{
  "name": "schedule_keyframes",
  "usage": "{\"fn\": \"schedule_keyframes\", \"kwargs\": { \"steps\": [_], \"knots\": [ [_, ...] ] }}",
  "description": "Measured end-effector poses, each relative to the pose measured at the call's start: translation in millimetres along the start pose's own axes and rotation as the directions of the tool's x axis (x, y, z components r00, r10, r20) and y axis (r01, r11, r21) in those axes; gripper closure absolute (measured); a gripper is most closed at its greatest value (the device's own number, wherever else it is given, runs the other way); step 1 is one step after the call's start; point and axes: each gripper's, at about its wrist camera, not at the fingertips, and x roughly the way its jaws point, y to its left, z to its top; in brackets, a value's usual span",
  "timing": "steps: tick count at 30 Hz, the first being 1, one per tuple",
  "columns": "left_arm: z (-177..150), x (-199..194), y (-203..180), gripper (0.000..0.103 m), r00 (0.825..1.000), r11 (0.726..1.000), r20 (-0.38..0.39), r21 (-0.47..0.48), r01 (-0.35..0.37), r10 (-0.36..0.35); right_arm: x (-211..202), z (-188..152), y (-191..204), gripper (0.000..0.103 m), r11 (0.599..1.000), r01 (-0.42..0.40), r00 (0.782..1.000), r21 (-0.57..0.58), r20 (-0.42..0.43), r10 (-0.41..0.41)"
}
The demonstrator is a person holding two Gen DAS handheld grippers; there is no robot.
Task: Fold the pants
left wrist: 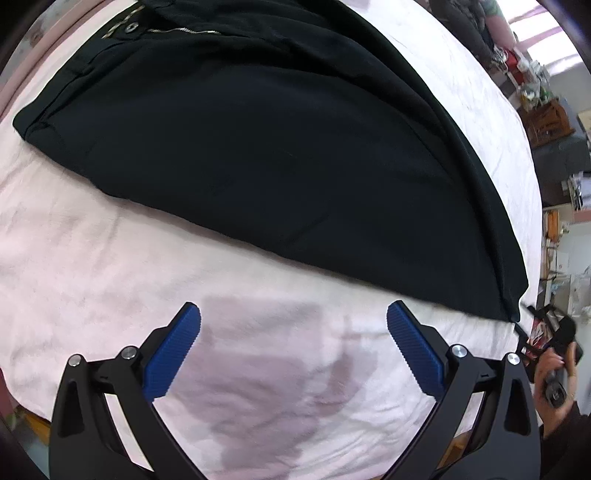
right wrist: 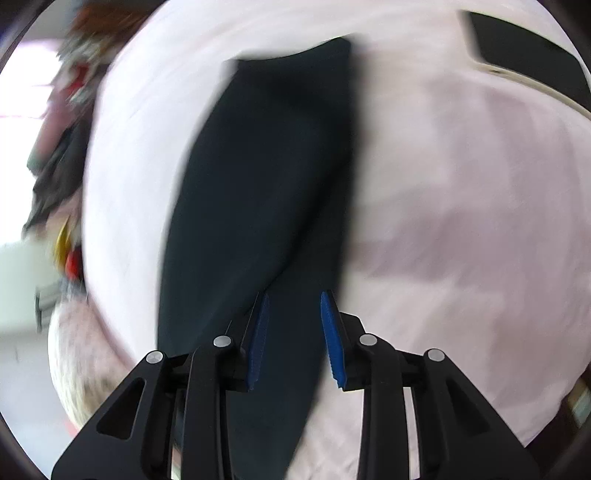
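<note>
Black pants [left wrist: 277,155] lie flat on a pink sheet [left wrist: 92,266], legs folded together, waistband with zipper and button [left wrist: 131,26] at the far left. My left gripper [left wrist: 293,321] is wide open and empty over the sheet, just short of the pants' near edge. In the blurred right wrist view the pants [right wrist: 266,177] stretch away from the camera. My right gripper [right wrist: 293,301] hovers over the leg end, its blue pads [right wrist: 258,339] partly apart with the fabric running between and under them; no pinch shows.
The sheet covers a bed whose right edge [left wrist: 532,192] drops off to cluttered shelves and boxes [left wrist: 546,122]. The person's hand with the other gripper [left wrist: 554,365] is at the lower right. A dark object [right wrist: 524,48] lies at the bed's far right.
</note>
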Motion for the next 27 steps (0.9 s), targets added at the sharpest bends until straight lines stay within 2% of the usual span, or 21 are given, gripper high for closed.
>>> {"fn": "schedule_keyframes", "kwargs": {
  "steps": [1, 2, 3, 5, 7, 9, 10, 11, 12, 14, 16, 18, 22, 26, 27],
  "knots": [
    [2, 1, 5, 0.002, 1.000, 1.000, -0.007, -0.005, 0.003, -0.003, 13, -10, 18, 0.072, 0.999, -0.043, 0.997, -0.027, -0.058, 0.042],
    [4, 4, 9, 0.002, 1.000, 1.000, -0.022, 0.001, -0.001, 0.001, 35, -26, 47, 0.072, 0.992, -0.115, 0.982, -0.046, -0.153, 0.107],
    [4, 6, 9, 0.002, 0.999, 1.000, -0.037, 0.010, -0.004, 0.005, 58, -43, 76, 0.072, 0.982, -0.184, 0.955, -0.044, -0.242, 0.169],
    [6, 7, 13, 0.002, 0.998, 1.000, -0.061, 0.015, 0.013, -0.012, 90, -68, 118, 0.072, 0.963, -0.266, 0.913, -0.033, -0.330, 0.241],
    [8, 3, 21, 0.002, 0.997, 0.999, -0.061, 0.003, 0.043, -0.043, 126, -95, 167, 0.072, 0.949, -0.315, 0.873, -0.026, -0.400, 0.278],
    [8, 0, 29, 0.002, 0.997, 0.999, -0.056, -0.014, 0.049, -0.050, 165, -120, 211, 0.072, 0.949, -0.316, 0.834, -0.012, -0.479, 0.272],
    [8, -3, 34, 0.002, 0.998, 0.999, -0.046, -0.018, 0.043, -0.044, 179, -130, 226, 0.072, 0.955, -0.295, 0.831, -0.018, -0.498, 0.248],
    [7, -6, 39, 0.002, 0.999, 0.999, -0.030, -0.020, 0.034, -0.034, 186, -137, 235, 0.071, 0.959, -0.282, 0.830, -0.022, -0.507, 0.232],
    [5, -10, 43, 0.002, 1.000, 1.000, -0.007, -0.022, 0.014, -0.014, 197, -145, 243, 0.065, 0.963, -0.269, 0.830, -0.028, -0.514, 0.217],
    [1, -16, 50, 0.002, 0.999, 1.000, 0.029, -0.022, -0.015, 0.015, 220, -157, 255, 0.059, 0.975, -0.223, 0.850, -0.017, -0.493, 0.186],
    [-2, -22, 59, 0.002, 0.997, 0.999, 0.066, -0.029, -0.025, 0.027, 233, -164, 252, 0.059, 0.982, -0.187, 0.870, 0.001, -0.463, 0.167],
    [-1, -27, 70, 0.002, 0.997, 0.999, 0.079, -0.049, -0.004, 0.008, 247, -169, 251, 0.057, 0.991, -0.132, 0.892, 0.012, -0.435, 0.124],
    [10, -31, 89, 0.002, 0.998, 0.995, 0.058, -0.091, 0.044, -0.039, 271, -176, 235, 0.056, 0.998, -0.044, 0.913, 0.037, -0.404, 0.055],
    [37, -45, 107, 0.002, 0.988, 0.979, 0.101, -0.152, 0.134, -0.120, 275, -168, 232, 0.056, 0.999, -0.025, 0.947, 0.019, -0.319, 0.030],
    [47, -49, 110, 0.002, 0.983, 0.974, 0.122, -0.166, 0.155, -0.136, 272, -167, 232, 0.061, 0.999, -0.029, 0.952, 0.023, -0.304, 0.034]
  ]
}}
